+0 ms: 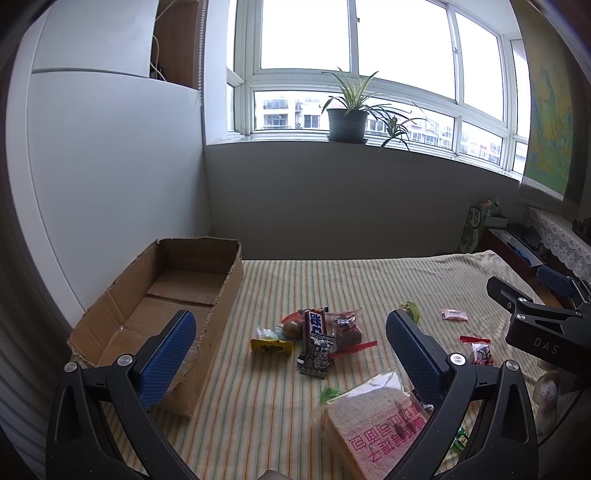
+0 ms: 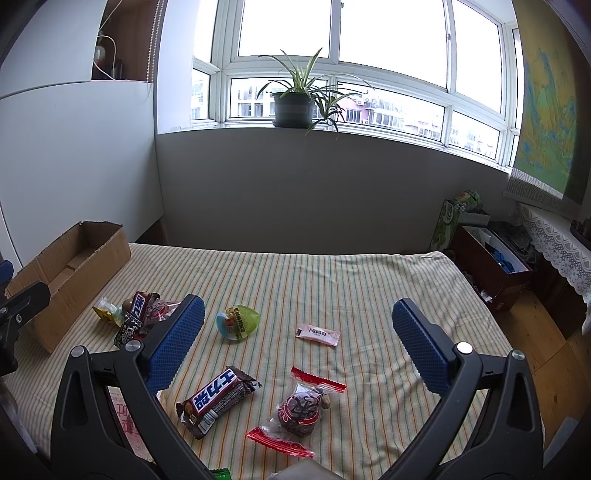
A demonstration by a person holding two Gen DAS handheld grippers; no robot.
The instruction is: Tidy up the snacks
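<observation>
Box [image 1: 166, 314]: empty, at 10 o'clock on striped cloth [image 1: 369, 280]
Left tongs [image 1: 291, 347]: wide apart — holding nothing
Right tongs [image 2: 299, 332]: wide apart — nothing held, above chocolate bar [image 2: 216, 400]

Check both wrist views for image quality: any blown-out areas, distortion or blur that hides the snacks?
Left wrist view: window panes blown white, strong fisheye bending, dark corner vignette; bread pack and cardboard box stay legible. Right wrist view: same overexposed window and curved edges; chocolate bar sharp, no motion blur; bedspread evenly lit.
</observation>
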